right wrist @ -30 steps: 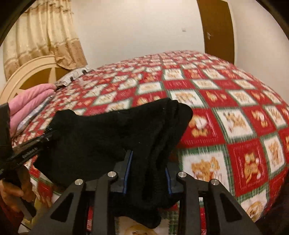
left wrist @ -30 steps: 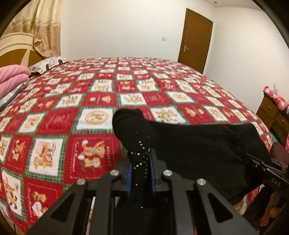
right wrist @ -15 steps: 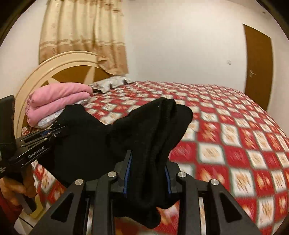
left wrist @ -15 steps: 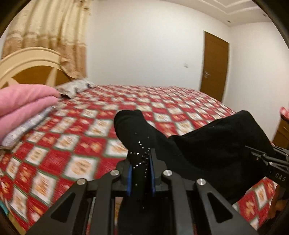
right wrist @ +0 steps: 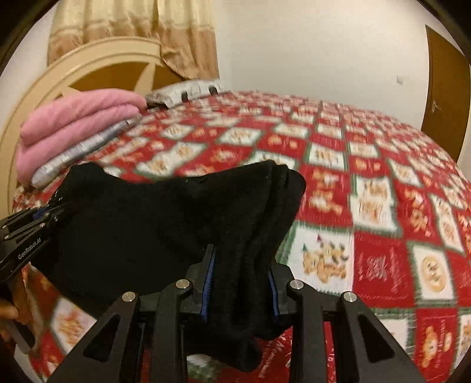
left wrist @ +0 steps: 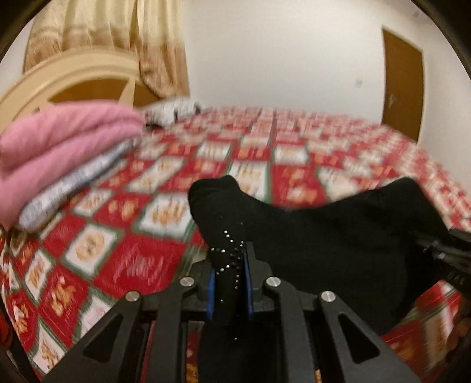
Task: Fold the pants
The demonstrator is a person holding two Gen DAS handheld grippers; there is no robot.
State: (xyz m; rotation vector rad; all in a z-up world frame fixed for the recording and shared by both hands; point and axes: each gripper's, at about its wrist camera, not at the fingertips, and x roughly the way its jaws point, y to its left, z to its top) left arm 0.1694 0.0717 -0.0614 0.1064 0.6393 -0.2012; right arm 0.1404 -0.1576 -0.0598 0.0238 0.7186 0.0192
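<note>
My left claw (left wrist: 228, 282): its blue pads are clamped on a narrow fold of the black pants (left wrist: 323, 235), where small shiny studs dot the cloth. My right claw (right wrist: 240, 282): pads pressed on a thicker bunch of the same pants, several layers deep, with a loose end hanging below the fingers. The pants span the gap between the two claws, held above the near edge of the bed (right wrist: 382, 206). In the right wrist view, my left claw shows at the far left edge, with part of my hand (right wrist: 8, 312) on its handle. Farther left: a folded pink blanket (left wrist: 59, 141) on grey bedding. Beyond: cream headboard (right wrist: 97, 64), beige curtain (left wrist: 117, 26), white wall, and a brown door (left wrist: 403, 88) at far right.
</note>
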